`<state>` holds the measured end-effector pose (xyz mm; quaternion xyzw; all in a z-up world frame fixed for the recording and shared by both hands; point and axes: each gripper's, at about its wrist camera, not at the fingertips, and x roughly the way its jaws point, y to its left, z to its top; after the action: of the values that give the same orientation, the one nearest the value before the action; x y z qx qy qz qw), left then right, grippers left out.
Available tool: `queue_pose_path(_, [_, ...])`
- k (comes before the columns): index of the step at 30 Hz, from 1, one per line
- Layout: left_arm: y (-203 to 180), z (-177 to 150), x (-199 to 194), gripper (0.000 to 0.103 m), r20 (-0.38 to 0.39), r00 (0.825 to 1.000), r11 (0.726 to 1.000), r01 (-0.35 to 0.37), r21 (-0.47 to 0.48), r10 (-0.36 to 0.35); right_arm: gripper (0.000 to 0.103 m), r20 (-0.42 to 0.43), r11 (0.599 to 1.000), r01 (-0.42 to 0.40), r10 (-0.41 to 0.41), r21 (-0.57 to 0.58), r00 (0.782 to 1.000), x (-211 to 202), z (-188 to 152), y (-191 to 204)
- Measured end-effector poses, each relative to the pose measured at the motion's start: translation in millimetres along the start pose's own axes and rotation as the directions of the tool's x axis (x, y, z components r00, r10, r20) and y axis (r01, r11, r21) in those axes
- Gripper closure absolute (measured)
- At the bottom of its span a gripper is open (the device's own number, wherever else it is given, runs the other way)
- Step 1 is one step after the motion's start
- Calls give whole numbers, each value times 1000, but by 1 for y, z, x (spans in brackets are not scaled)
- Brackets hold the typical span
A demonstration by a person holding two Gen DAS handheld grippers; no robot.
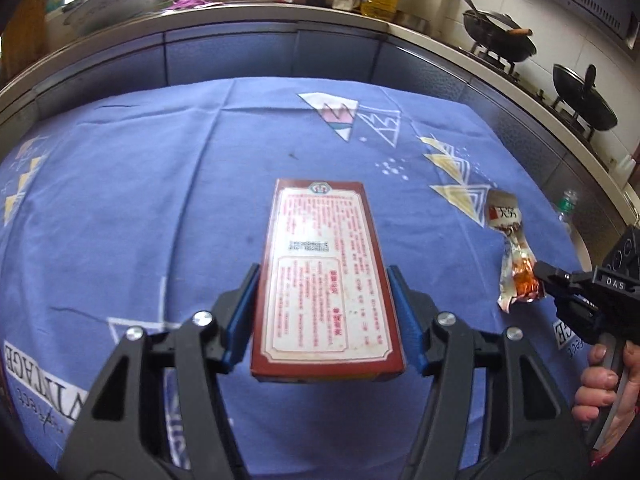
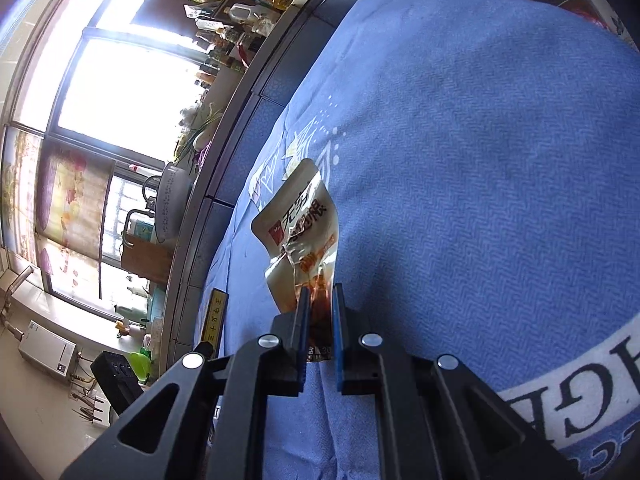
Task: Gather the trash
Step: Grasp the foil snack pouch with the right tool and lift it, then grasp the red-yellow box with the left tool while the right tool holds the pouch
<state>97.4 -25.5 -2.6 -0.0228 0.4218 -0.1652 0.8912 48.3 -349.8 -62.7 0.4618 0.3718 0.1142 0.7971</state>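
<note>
A flat red cardboard box (image 1: pixel 326 280) with a white printed label is held between the blue pads of my left gripper (image 1: pixel 324 280), a little above the blue tablecloth (image 1: pixel 160 200). A crumpled foil snack wrapper (image 1: pixel 514 248) hangs at the right, pinched at its lower end by my right gripper (image 1: pixel 538 276). In the right wrist view the wrapper (image 2: pixel 298 232) sticks up from between the nearly closed pads of the right gripper (image 2: pixel 320 292). The box's yellow edge (image 2: pixel 214 316) shows at the left there.
The table stands against a grey kitchen counter (image 1: pixel 280 20) with bottles and a basin. Two black woks (image 1: pixel 500 40) sit on the stove at the right. A plastic bottle (image 1: pixel 566 204) stands beyond the table's right edge.
</note>
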Motion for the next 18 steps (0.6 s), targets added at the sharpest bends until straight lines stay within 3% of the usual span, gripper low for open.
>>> queue_pose_path(7, [-22,-6,19,43,-46,999,998,-5,65,8,70,23,1000,30,-30,8,999,-10,-2,-8])
queue_pose_path(18, [-13,-9,19,34,-56,997,997,-40,64,43,67,-7,999,33,-33,-26,999,0,-2,1])
